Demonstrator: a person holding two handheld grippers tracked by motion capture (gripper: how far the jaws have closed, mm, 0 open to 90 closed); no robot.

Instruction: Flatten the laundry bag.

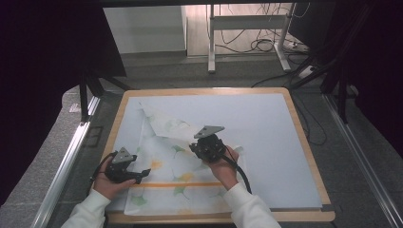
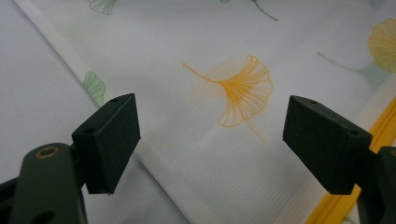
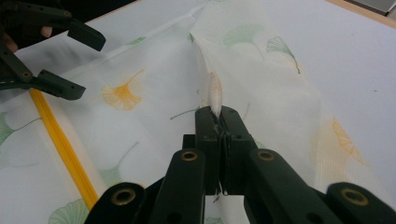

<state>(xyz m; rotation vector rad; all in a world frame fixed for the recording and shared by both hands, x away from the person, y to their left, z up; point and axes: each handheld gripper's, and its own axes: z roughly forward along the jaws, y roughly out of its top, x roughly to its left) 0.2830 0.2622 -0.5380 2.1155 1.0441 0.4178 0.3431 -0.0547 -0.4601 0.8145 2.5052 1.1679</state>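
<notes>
A thin white cloth (image 1: pixel 171 161) printed with green and orange ginkgo leaves and an orange stripe lies partly folded on the pale blue mat. My right gripper (image 1: pixel 205 146) is shut on a pinched fold of the cloth (image 3: pixel 215 93), which sticks up between its jaws and is lifted a little off the mat. My left gripper (image 1: pixel 142 175) is open and low over the cloth (image 2: pixel 224 88) near its left edge, with an orange leaf print between its fingers (image 2: pixel 112 135). In the right gripper view the left gripper (image 3: pixel 70 60) shows at upper left, open.
The pale blue mat (image 1: pixel 266 137) covers a wooden-edged table (image 1: pixel 304 142). Bare mat lies to the right and back of the cloth. Beyond the table are grey floor, a metal desk frame (image 1: pixel 247 28) and cables.
</notes>
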